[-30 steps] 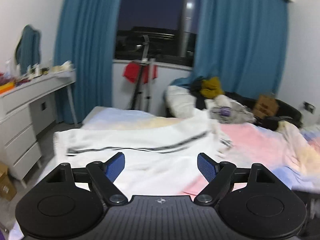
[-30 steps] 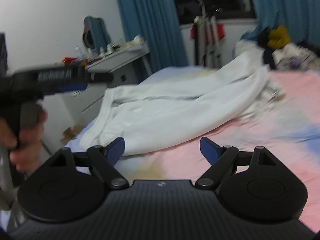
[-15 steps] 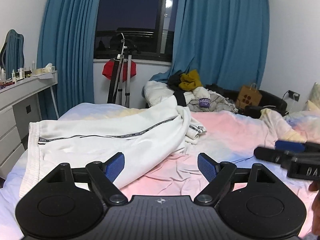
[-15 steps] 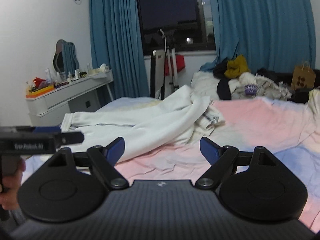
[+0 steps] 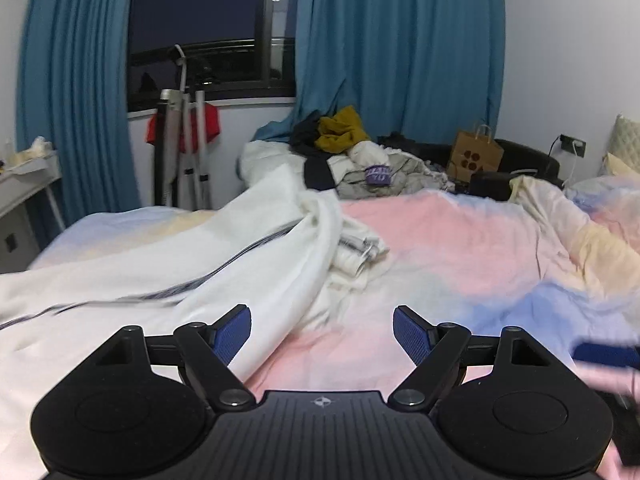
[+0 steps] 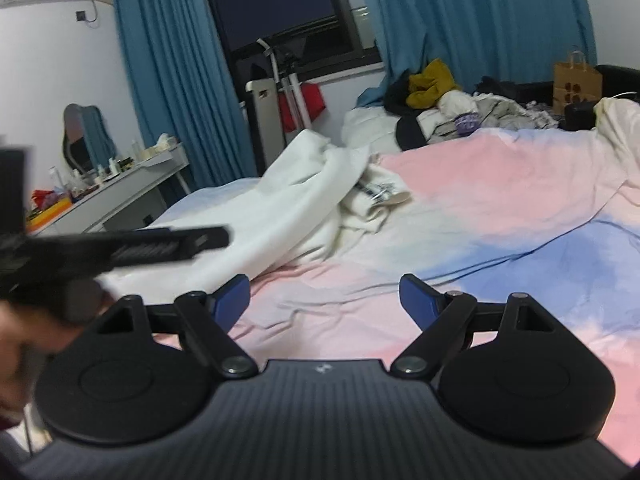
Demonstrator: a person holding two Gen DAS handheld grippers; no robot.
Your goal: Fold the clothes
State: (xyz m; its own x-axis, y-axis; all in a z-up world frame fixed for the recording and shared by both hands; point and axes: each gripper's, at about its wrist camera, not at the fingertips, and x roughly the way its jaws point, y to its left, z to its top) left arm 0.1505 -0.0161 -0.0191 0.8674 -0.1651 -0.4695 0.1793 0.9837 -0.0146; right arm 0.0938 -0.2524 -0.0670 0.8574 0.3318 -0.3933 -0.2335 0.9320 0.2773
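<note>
White trousers with a dark side stripe lie spread across the left half of the bed, bunched at the far end; they also show in the right wrist view. My left gripper is open and empty, held above the near edge of the garment. My right gripper is open and empty, above the bare pink sheet to the right of the garment. The left gripper's body shows blurred at the left of the right wrist view.
The bed has a pink, blue and yellow sheet. A pile of clothes sits at the far end. A brown paper bag, a white desk at left, and a stand by the window surround it.
Both views have swung right and moved closer to the bed. The trousers now lie further left in the views. Both grippers stay open.
</note>
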